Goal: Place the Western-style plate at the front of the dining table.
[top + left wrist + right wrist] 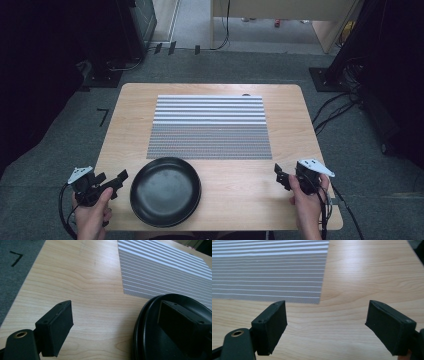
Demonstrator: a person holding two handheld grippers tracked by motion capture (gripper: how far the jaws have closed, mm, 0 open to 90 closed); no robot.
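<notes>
Round, glossy black plate (pixel 165 191) on a wood-grain table (pixel 130 120), just below a striped mat (pixel 210 127). Left claw (pixel 111 181) gapes beside the plate; right claw (pixel 281 175) gapes, empty.

Black plate (pixel 165 191) sits just right of the left hand-held gripper (pixel 111 181), its rim blocking that side, one jaw over the rim in the left gripper view. Ahead of that gripper bare desk (pixel 127 125), nothing in the way. Right hand-held gripper (pixel 281 176), jaws wide and empty: flat striped mat (pixel 267 270) ahead-left, bare wood ahead and between it and the plate.
</notes>
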